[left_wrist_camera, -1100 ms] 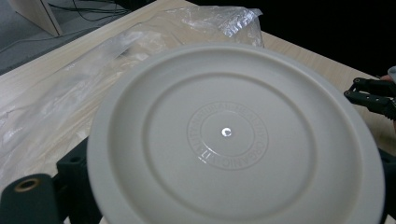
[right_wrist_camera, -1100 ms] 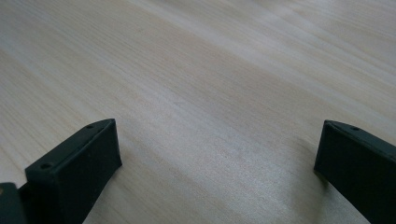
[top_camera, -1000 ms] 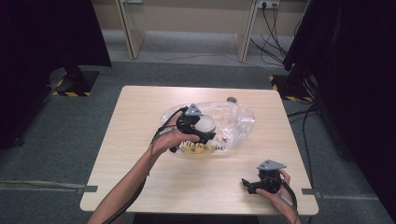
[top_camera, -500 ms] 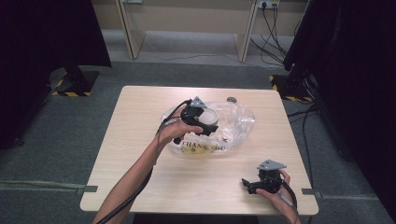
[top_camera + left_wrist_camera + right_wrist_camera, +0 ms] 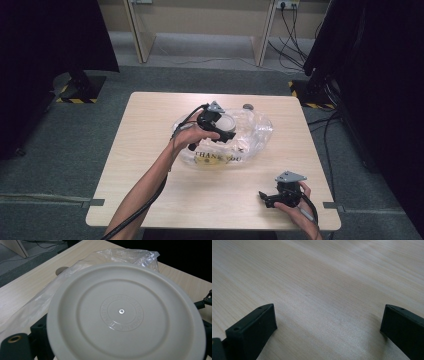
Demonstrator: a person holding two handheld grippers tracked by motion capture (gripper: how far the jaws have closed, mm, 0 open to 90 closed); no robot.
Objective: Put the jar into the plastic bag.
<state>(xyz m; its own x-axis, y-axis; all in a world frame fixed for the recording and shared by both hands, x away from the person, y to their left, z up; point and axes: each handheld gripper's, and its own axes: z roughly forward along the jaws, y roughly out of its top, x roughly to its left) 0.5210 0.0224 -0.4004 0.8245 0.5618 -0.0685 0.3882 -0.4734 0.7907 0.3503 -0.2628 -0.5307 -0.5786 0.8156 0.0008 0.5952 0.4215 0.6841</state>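
Left fingers (image 5: 226, 135) grip a lid (image 5: 125, 312) over the bag (image 5: 252, 132); right fingers (image 5: 263, 197) gape near the counter's (image 5: 150, 130) near-right edge.

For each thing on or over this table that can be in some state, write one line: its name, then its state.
Left hand-held gripper: shut on white lid, held over the bag.
White lid: gripped at its edges, flat face toward the left gripper view's camera.
Clear plastic bag: lying crumpled on the table, printed side up.
Right hand-held gripper: open, holding nothing, low over bare wood.
Small grey disc: lying flat beside the bag's far edge.
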